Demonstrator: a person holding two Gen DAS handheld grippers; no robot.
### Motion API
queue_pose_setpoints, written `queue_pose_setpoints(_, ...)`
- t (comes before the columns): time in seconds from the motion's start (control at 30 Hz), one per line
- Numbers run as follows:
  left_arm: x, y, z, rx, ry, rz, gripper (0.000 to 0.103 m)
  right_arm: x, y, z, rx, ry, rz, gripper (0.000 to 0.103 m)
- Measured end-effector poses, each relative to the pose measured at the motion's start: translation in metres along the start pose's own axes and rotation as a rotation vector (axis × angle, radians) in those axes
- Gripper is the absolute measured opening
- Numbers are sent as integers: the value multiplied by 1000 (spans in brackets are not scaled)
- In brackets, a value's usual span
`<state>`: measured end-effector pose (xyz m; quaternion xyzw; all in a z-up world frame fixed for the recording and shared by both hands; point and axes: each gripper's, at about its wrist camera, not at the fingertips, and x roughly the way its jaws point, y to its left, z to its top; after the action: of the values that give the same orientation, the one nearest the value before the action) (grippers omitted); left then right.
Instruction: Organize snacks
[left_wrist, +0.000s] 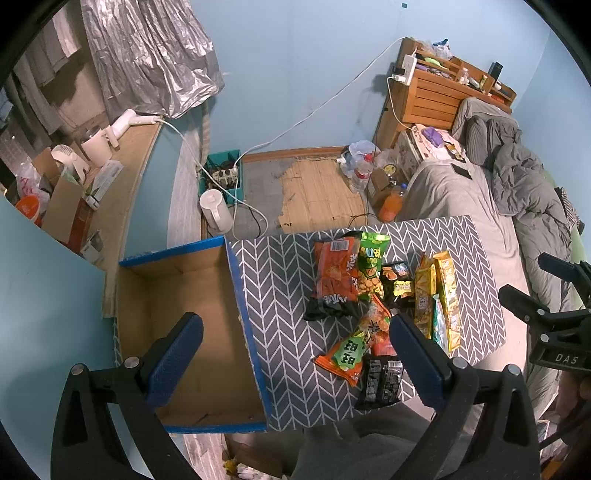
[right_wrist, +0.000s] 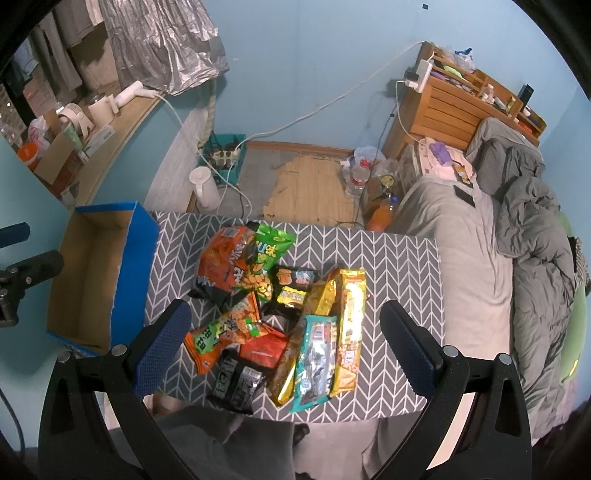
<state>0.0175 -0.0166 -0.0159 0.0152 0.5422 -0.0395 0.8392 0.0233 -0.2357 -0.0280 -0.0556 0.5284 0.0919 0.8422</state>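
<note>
Left gripper (left_wrist: 295, 354): blue-padded fingers spread wide, holding nothing, raised above the box edge.
Right gripper (right_wrist: 284, 347): fingers spread wide, holding nothing, raised over the snacks.
Snacks: pile of foil and plastic snack packets (right_wrist: 277, 314) lying mid-table on the grey chevron-patterned tabletop (right_wrist: 399, 258).
Box: blue-rimmed open cardboard box (left_wrist: 184, 332), touching the tabletop's left end.

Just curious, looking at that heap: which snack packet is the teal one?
The long teal packet at the near right of the pile, lying between two gold packets; the other snacks are orange, green, black or gold.
</note>
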Motion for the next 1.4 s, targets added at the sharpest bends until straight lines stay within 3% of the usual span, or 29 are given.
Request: queue_pose_setpoints(1.4, 5, -5, 2, 9, 16, -7, 102, 8, -2, 9, -16, 2, 9, 100)
